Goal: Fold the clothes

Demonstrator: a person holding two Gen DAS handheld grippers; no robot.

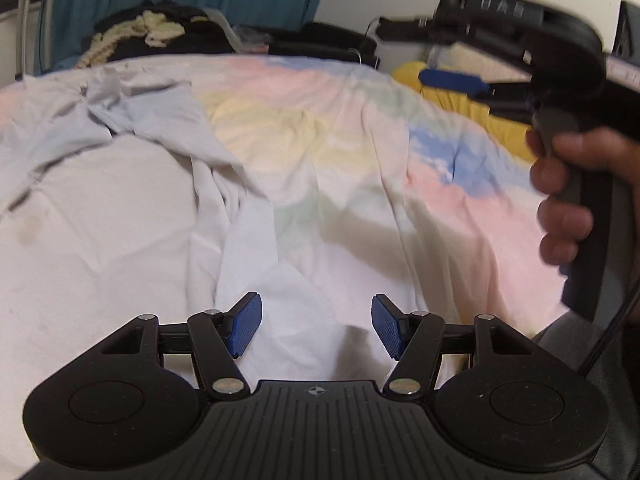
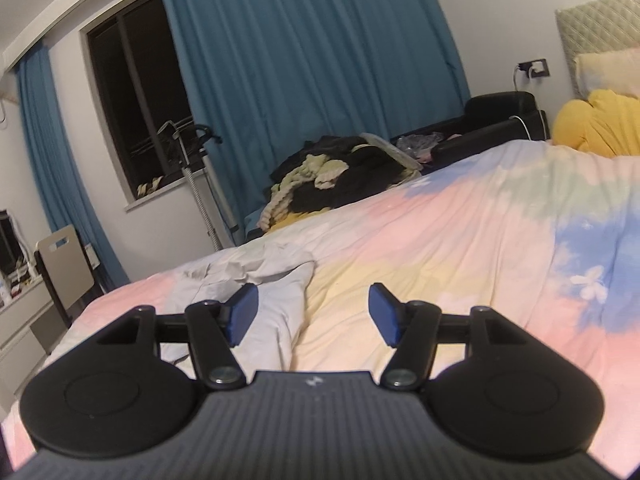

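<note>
Left wrist view showed the left hand-held gripper (image 1: pixel 316 328) tilted down over a pale grey-white crumpled cotton garment (image 1: pixel 132 184), its blue pads set wide with nothing gripped, only cloth lying below the gap. Such a stance was judged suited to taking a fold of fabric near the garment's lower edge. Beyond it, the garment was spread loosely across a pastel pink, yellow and blue patterned bedspread (image 1: pixel 400 148), one long part trailing toward the camera. At the right edge the right hand-held gripper (image 1: pixel 440 60) was seen, blurred, held in a person's hand (image 1: pixel 560 192) above the bed. In the right wrist view its jaws were likewise seen wide and empty, pointed nearly level over the bedspread, apparently kept clear. Folding was judged barely begun.
</note>
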